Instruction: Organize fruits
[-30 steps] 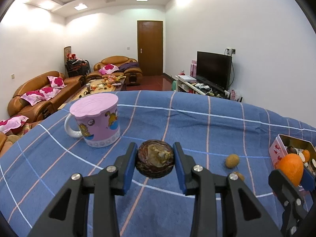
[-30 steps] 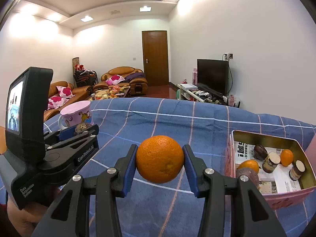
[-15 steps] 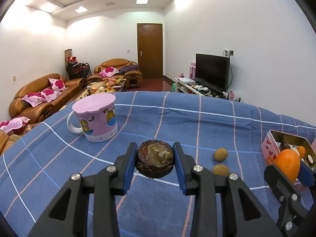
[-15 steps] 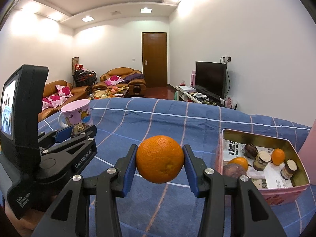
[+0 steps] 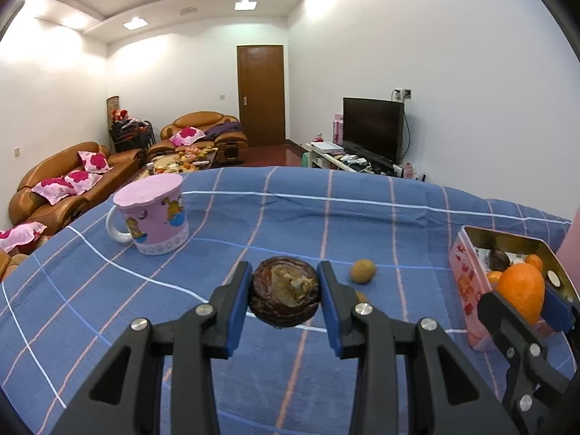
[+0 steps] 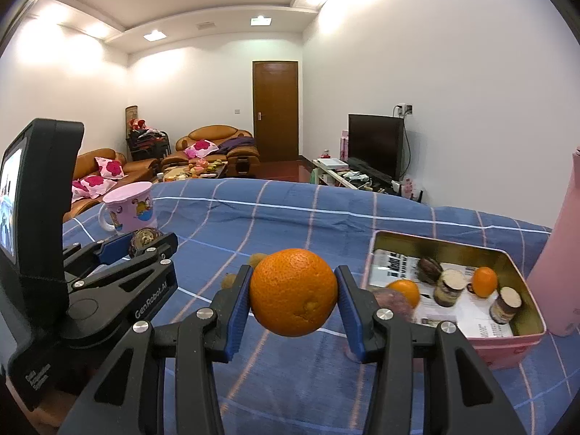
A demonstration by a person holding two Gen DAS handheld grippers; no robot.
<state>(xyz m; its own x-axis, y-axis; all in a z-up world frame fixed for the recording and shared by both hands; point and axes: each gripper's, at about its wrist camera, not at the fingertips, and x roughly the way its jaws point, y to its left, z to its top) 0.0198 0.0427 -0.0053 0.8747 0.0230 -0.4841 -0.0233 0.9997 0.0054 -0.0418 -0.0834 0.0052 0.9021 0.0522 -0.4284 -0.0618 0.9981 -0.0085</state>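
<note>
mug (image 5: pixel 152 217) left, tin (image 5: pixel 467 282) right, on cloth (image 5: pixel 290 217)

Woven checked cloth (image 5: pixel 362 217), shiny metal tin (image 6: pixel 522 282), glossy mug (image 5: pixel 152 214), dimpled orange (image 6: pixel 293 297)

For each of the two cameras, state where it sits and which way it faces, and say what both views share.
Left wrist: sits behind the left gripper, facing across the blue cloth toward the door; its fingers clamp a dark brown fruit. The right gripper shows at the right edge.
Right wrist: sits behind the right gripper, facing the same way; it clamps an orange. The left gripper shows at left.
Shared: pink mug, tin box, both fruits.
</note>
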